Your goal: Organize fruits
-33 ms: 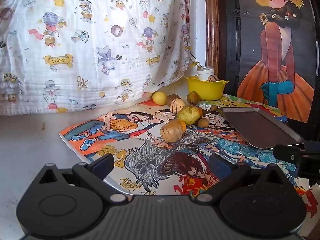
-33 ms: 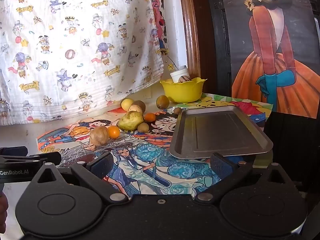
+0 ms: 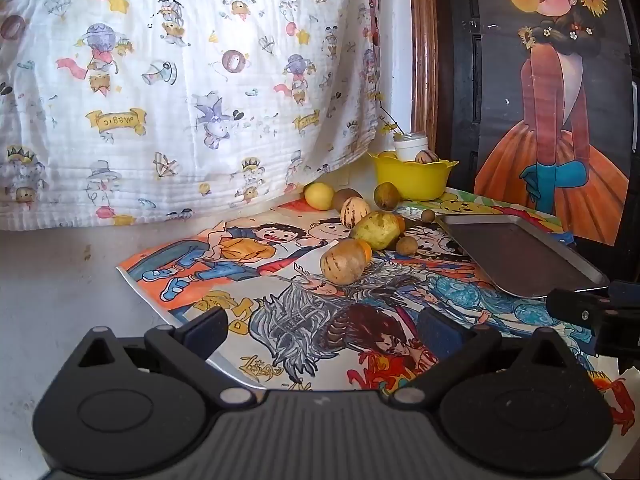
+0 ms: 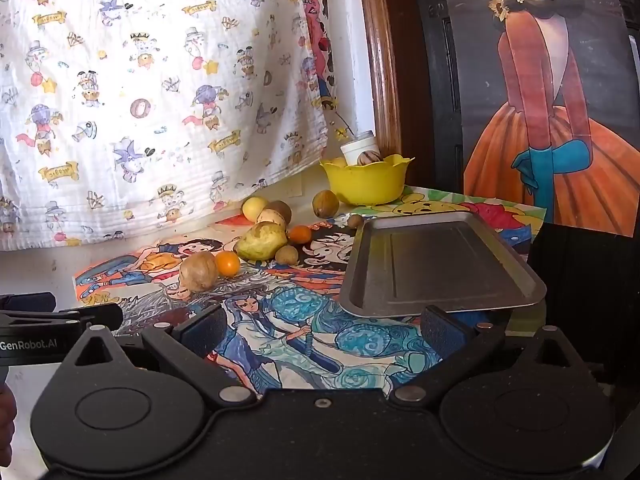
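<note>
My left gripper (image 3: 320,330) and right gripper (image 4: 322,330) both stand released, jaws wide, nothing between them. The fruits (image 4: 260,242) lie clustered toward the far edge of the cartoon mat (image 3: 280,320), left of the empty metal tray (image 4: 436,264) (it overhangs the mat's near right edge). Risk: round fruits may roll off if nudged; a careless bump could tip the tray.

Printed label "GenRobot.AI", white on black, on the side of the left tongs (image 4: 60,320) seen at the left edge of the right wrist view. Yellow ribbon banners on the hanging cartoon-print cloth (image 3: 180,92) carry a word resembling "magic", mirrored in places. Yellow lettering on the comic poster (image 3: 320,300) on the desk: illegible.
</note>
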Tool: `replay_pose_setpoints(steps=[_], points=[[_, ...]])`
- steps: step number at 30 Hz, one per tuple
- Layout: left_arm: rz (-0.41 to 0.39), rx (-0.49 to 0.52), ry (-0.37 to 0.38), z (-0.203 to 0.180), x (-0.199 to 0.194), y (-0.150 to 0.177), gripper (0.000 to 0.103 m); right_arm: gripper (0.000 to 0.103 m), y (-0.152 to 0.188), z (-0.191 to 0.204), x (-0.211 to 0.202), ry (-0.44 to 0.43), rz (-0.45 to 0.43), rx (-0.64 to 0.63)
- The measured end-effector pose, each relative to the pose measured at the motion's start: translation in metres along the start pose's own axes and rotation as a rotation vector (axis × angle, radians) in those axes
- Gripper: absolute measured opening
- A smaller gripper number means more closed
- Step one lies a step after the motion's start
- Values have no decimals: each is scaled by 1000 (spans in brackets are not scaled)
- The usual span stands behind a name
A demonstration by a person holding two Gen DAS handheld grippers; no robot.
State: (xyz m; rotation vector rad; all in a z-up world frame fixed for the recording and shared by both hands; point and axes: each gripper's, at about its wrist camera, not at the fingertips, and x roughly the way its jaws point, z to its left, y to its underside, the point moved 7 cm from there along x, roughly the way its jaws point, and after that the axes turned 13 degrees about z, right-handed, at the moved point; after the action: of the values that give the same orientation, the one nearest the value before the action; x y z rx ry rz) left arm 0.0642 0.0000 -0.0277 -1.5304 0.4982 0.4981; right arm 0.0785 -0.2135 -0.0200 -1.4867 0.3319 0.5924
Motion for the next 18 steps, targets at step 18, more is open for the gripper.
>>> replay_pose_setpoints(steps=[18], points=[[3, 3, -3, 0, 0, 0, 103, 103, 0, 1, 1, 1, 2, -2]])
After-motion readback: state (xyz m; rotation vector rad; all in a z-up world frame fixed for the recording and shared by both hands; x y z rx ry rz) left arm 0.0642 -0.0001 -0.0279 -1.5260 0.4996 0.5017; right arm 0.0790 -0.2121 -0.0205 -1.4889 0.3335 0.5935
